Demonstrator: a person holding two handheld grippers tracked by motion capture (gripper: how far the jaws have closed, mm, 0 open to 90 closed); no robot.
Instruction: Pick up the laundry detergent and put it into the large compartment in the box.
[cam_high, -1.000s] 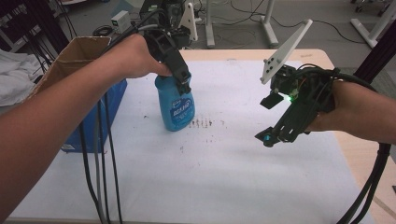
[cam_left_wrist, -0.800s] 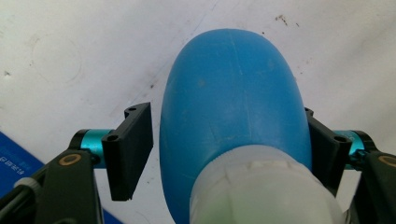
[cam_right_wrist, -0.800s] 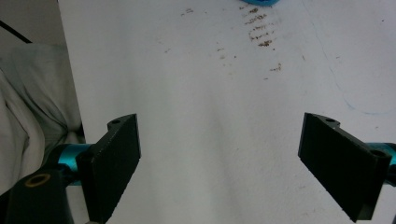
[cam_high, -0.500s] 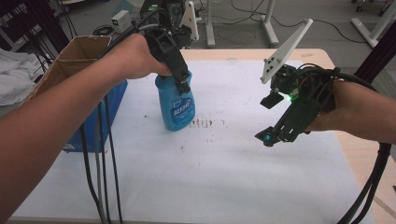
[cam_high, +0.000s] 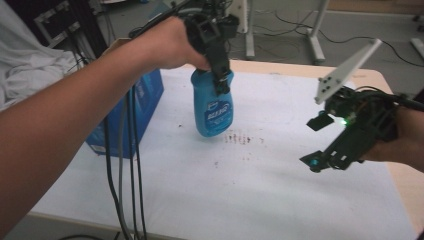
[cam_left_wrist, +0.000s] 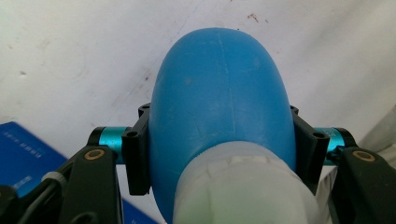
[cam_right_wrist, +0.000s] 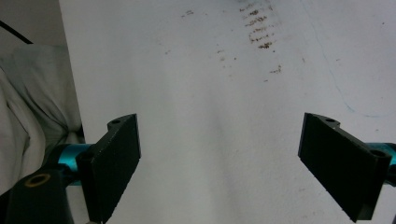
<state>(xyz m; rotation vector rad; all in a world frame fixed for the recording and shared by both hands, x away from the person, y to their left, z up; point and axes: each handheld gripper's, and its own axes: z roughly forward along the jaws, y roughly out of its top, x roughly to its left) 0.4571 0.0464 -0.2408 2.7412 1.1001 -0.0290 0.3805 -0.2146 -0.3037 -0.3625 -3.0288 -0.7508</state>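
Two tongs show: the left tongs (cam_high: 220, 75) clamp the blue bottle (cam_high: 212, 107) above the white surface (cam_high: 240, 185), the right tongs (cam_high: 320, 142) gape empty.

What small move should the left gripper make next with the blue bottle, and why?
Probably carry it toward the blue box. The left gripper is clamped on the blue bottle, which hangs clear of the table, while the right gripper waits open.

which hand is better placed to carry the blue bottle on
Left: its hand-held gripper is shut on the blue bottle. The right hand-held gripper hangs open and empty, apart from it.
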